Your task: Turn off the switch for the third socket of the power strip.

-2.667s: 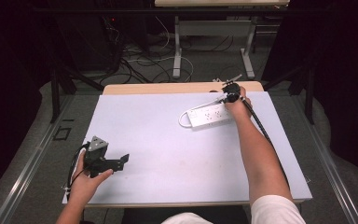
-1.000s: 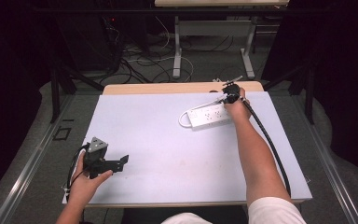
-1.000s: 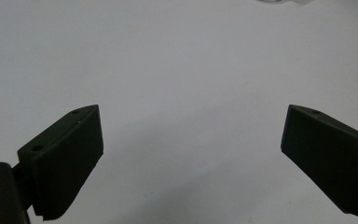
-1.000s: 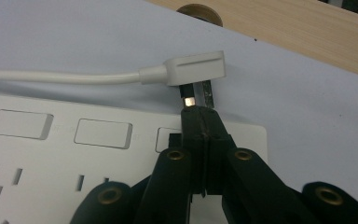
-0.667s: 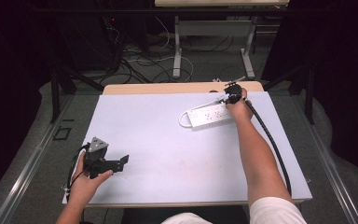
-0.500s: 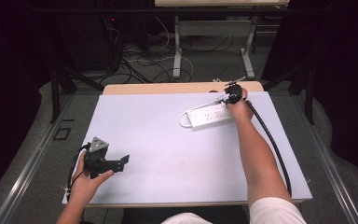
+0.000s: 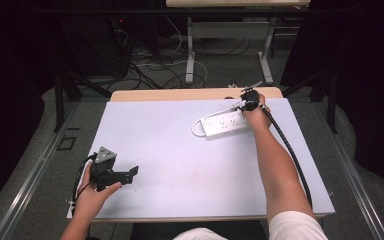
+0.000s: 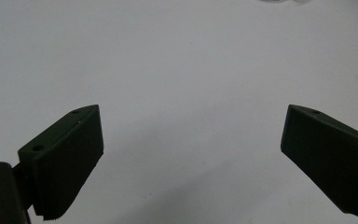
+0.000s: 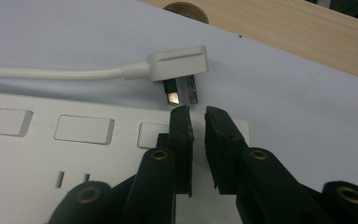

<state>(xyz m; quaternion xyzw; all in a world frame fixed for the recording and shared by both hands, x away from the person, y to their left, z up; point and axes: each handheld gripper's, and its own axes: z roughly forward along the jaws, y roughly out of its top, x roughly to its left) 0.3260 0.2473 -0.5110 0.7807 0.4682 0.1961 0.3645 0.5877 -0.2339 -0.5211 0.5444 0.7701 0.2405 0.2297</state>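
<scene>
A white power strip (image 7: 225, 124) lies at the far right of the white mat, with its switches and sockets (image 9: 74, 154) facing up. Its white plug (image 9: 177, 65) rests on the mat just beyond the strip's end, prongs pointing at the strip, cord running off left. My right gripper (image 7: 242, 106) hovers over that end of the strip. Its jaws (image 9: 196, 114) have just been opening and stand a narrow gap apart with nothing between them. My left gripper (image 7: 130, 174) rests at the near left of the mat, jaws wide open (image 8: 191, 140) over bare mat.
The white mat (image 7: 180, 160) covers most of the table. A strip of bare wood (image 7: 180, 94) runs along the far edge, with a round cable hole (image 9: 185, 8) behind the plug. A black cable (image 7: 290, 150) trails back along the right forearm.
</scene>
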